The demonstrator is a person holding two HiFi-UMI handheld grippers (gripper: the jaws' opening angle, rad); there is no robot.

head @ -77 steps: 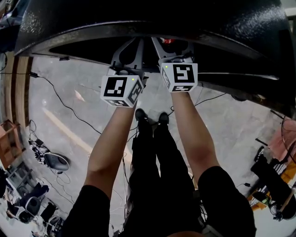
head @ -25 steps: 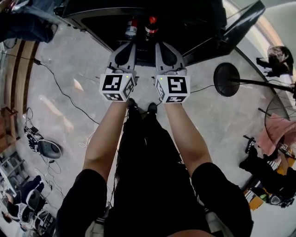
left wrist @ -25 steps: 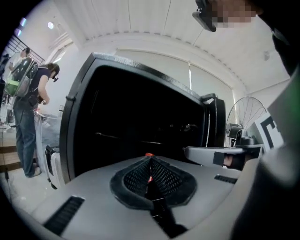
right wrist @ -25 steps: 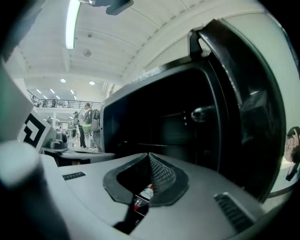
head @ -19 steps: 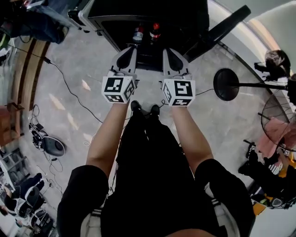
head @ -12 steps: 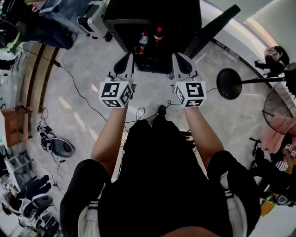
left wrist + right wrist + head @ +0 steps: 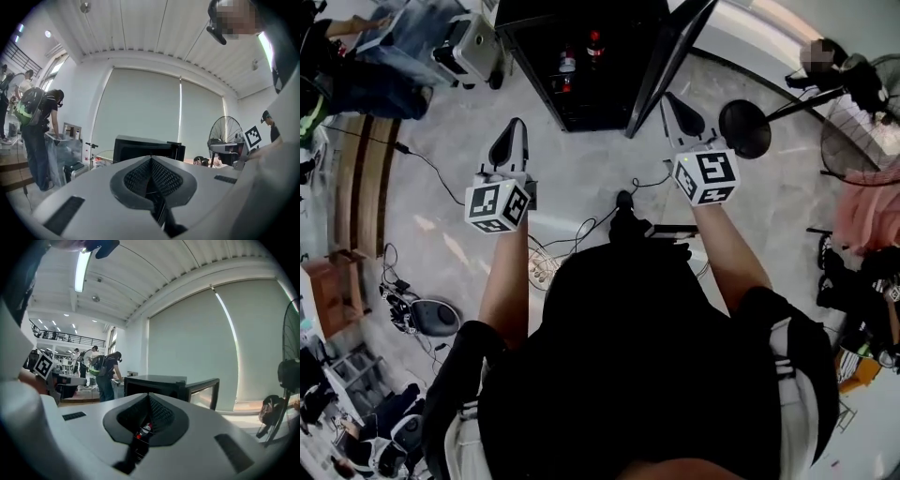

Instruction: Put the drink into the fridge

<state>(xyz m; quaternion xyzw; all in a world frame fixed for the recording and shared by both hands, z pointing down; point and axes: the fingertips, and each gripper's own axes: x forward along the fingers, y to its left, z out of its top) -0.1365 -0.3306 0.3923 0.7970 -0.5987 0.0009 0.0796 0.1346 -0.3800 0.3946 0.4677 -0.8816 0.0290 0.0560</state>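
fridge (image 7: pixel 577 11): black, top centre of the head view, standing open
door (image 7: pixel 664 58): swung out rightward, just up-left of the right gripper (image 7: pixel 669 97), so I'd say that hand's nearer
drink (image 7: pixel 593 44): bottles upright inside, ahead of both grippers
left gripper (image 7: pixel 518 125): left of centre, well apart from the door
jaws: both pairs pinched together, holding nothing
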